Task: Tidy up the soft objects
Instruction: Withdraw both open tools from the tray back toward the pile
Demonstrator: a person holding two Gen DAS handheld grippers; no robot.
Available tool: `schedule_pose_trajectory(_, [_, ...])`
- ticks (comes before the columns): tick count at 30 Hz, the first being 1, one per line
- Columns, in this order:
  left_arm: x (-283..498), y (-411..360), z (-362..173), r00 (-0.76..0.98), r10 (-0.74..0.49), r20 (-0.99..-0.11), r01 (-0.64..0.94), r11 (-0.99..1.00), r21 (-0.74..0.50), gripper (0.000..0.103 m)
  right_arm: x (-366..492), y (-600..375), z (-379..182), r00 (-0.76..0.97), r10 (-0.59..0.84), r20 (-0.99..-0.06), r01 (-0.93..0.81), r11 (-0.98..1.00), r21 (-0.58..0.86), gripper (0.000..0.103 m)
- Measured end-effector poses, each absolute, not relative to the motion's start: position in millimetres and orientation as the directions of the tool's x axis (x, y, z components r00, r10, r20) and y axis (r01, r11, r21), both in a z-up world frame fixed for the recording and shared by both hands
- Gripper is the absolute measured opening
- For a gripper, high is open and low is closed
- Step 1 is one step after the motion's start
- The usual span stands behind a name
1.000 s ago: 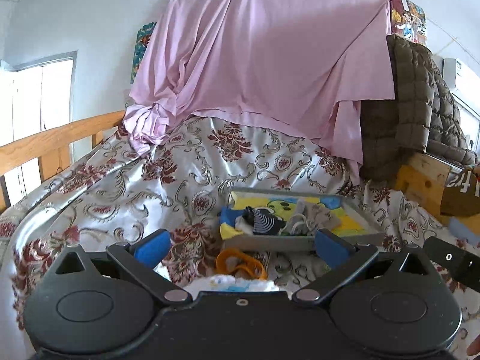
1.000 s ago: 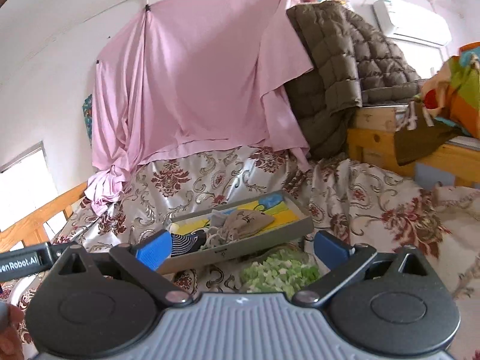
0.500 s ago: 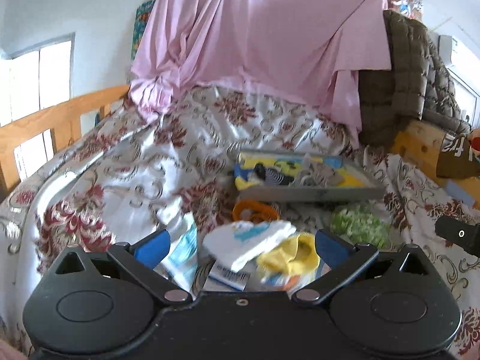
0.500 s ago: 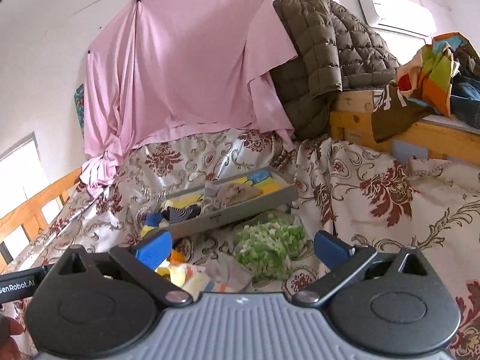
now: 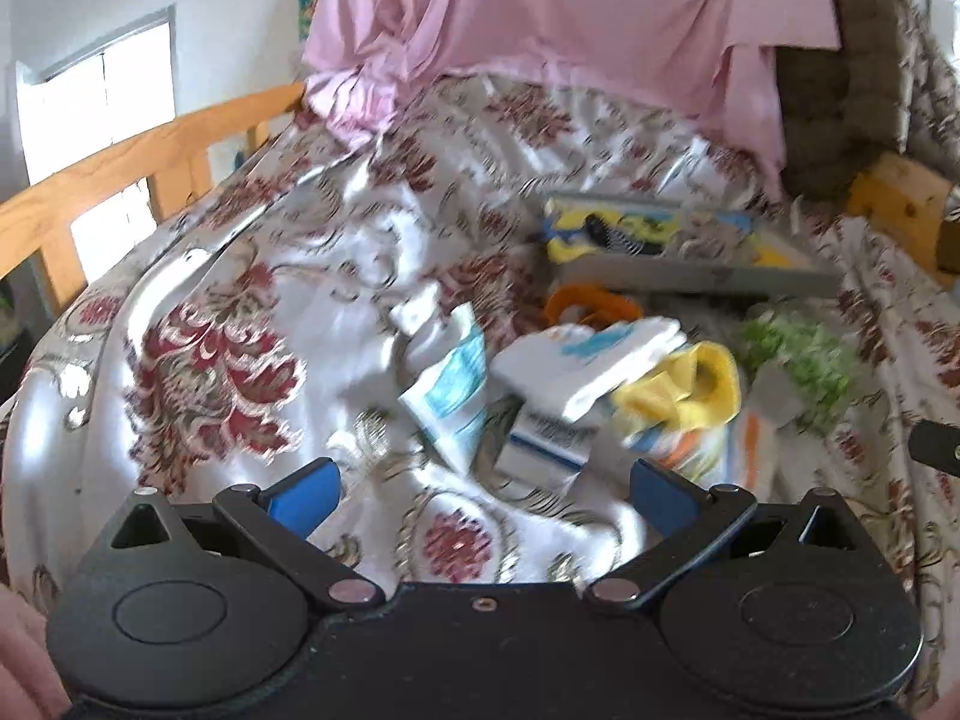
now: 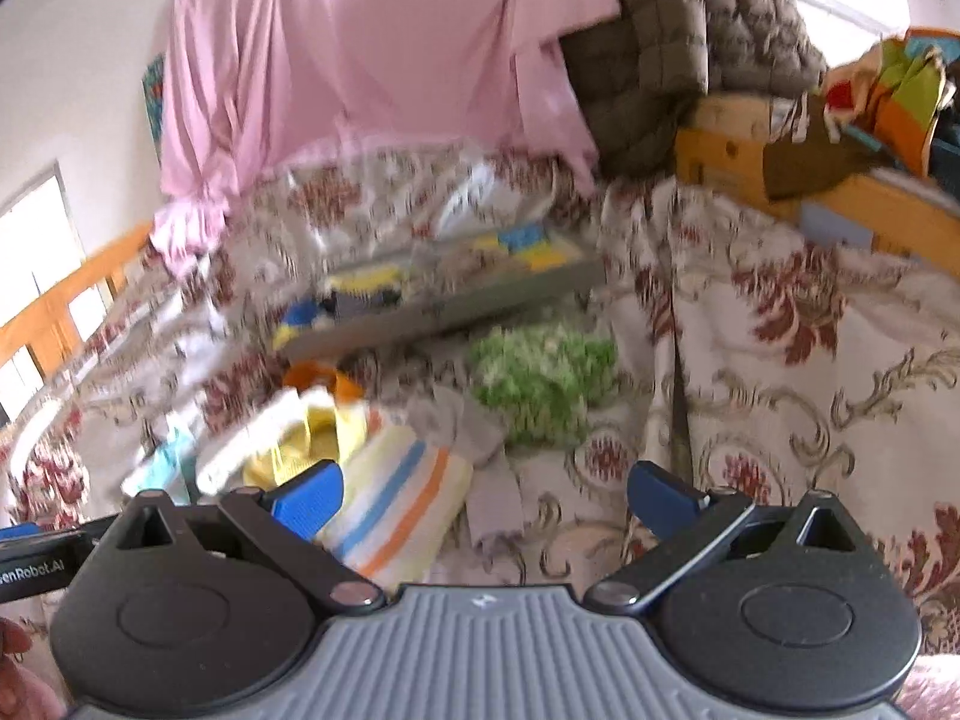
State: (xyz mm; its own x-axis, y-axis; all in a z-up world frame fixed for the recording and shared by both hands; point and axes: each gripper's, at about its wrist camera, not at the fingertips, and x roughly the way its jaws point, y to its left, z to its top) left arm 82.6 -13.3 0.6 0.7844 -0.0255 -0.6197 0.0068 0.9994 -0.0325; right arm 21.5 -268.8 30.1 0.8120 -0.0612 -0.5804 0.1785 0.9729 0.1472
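The left wrist view looks down over a bed covered by a shiny floral bedspread (image 5: 252,276), with the left gripper (image 5: 480,489) held above it, its blue-padded jaws spread wide and holding nothing. Just ahead of the fingers lies a loose heap of soft items: a white folded cloth with a blue mark (image 5: 591,360) on top, a yellow sock-like piece (image 5: 690,387) touching its right side, and a white and teal packet (image 5: 450,390) to its left. A small white and blue box (image 5: 549,435) sits partly under the white cloth. Beyond the heap an orange item (image 5: 591,303) lies near a shallow grey tray (image 5: 690,267), which holds yellow, blue and striped fabric pieces. A green fluffy bundle (image 5: 798,357) rests to the right of the heap. A pink sheet (image 5: 570,18) hangs at the head of the bed, and a wooden rail (image 5: 138,156) runs along the left.

In the right wrist view, blurred by motion, the right gripper (image 6: 483,495) also has its jaws wide apart and empty. A striped yellow, blue and orange cloth (image 6: 402,504) lies just beside its left finger, with a grey cloth (image 6: 492,480) next to it and the green bundle behind. A brown quilted jacket (image 6: 672,36) hangs over the far corner.
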Motion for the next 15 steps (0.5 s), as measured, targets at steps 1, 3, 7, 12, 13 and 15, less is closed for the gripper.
schedule_pose_trajectory(1, [83.8, -11.8, -0.8, 0.778, -0.019, -0.628, 0.0, 1.0, -0.03, 0.102, 23.4, -267.6, 28.0, 0.802, -0.056, -0.595, 0.175, 0.974, 0.143, 0.103])
schedule_pose_trajectory(3, [86.0, -9.3, -4.4, 0.761, -0.009, -0.648, -0.012, 1.0, -0.029, 0.102, 27.7, -264.4, 23.7, 0.779, -0.049, -0.626, 0.166, 0.977, 0.13, 0.103])
schedule_pose_trajectory(7, [88.5, -11.4, -10.3, 0.742, 0.018, -0.67, -0.018, 1.0, 0.007, 0.102, 35.8, -254.9, 15.9, 0.734, -0.04, -0.678, 0.137, 0.987, 0.09, 0.103])
schedule_pose_trajectory(12, [92.3, -15.4, -15.8, 0.722, 0.026, -0.691, 0.004, 0.999, 0.042, 0.102, 42.7, -241.6, 9.5, 0.697, -0.017, -0.717, 0.076, 0.996, 0.051, 0.103])
schedule_pose_trajectory(13, [93.0, -15.9, -15.7, 0.721, 0.026, -0.692, 0.007, 0.999, 0.045, 0.102, 43.5, -239.1, 8.1, 0.691, -0.01, -0.723, 0.063, 0.997, 0.047, 0.103])
schedule_pose_trajectory(15, [94.3, -17.8, -16.1, 0.723, 0.027, -0.691, 0.017, 0.998, 0.056, 0.102, 46.3, -234.6, 4.9, 0.674, -0.001, -0.739, 0.04, 0.999, 0.036, 0.103])
